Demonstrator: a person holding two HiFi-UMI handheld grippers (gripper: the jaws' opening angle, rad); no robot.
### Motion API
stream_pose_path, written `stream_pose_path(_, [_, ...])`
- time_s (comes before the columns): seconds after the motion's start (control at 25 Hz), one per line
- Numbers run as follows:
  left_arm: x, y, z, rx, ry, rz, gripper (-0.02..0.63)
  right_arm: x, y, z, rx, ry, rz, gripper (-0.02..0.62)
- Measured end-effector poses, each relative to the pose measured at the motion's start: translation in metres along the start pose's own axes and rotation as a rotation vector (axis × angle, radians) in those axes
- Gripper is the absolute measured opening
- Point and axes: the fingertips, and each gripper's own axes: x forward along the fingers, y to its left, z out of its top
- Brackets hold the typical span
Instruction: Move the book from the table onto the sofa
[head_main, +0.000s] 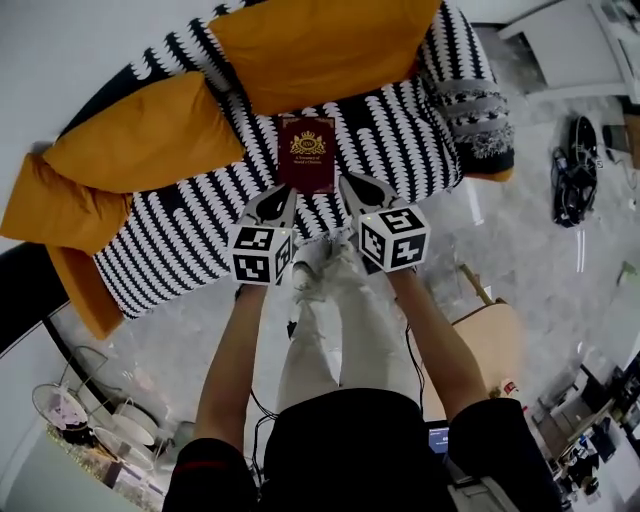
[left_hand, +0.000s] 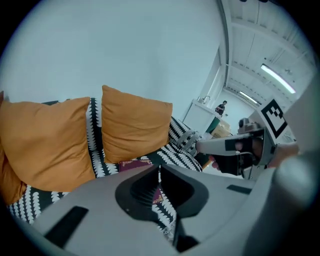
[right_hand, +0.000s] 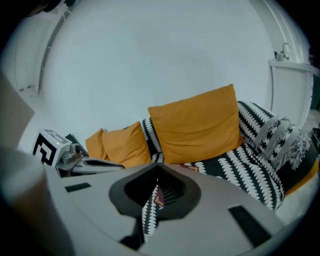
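Lying flat on the seat of the sofa (head_main: 400, 130), the dark red book (head_main: 306, 153) shows its cover with a gold emblem facing up. Its far edge sits just in front of the large orange cushion (head_main: 320, 45) that leans on the backrest. A second orange cushion (head_main: 140, 135) stands to that one's left in the head view, and a third (head_main: 55, 205) lies at the sofa's end. The sofa cover is black with white scalloped rows.

The left gripper (head_main: 283, 192) and the right gripper (head_main: 350, 183) hang side by side above the front edge of the seat, both pointing towards the book's near edge and apart from it. Neither touches the book. In the left gripper view the jaws are pressed together with nothing between them, and the book and the patterned seat show past their tips. The right gripper view gives the same: jaws closed tip to tip and empty, with a strip of the book visible beyond them. The person's legs and a pale shoe (head_main: 312, 268) show below the grippers, over a grey marbled floor (head_main: 530, 250)
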Motion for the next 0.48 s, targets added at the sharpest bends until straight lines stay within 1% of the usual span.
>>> stream_pose_path(0.2, [-0.038,-0.008,0.027,0.025,-0.047,-0.001,0.021,-0.022,0.03,0.022,-0.011,-0.033,0.004,0.017])
stream_pose_path(0.48, [-0.07,-0.033,0.062,0.028,-0.112,-0.037,0.017,-0.055,0.057,0.045,-0.048,-0.069,0.006,0.017])
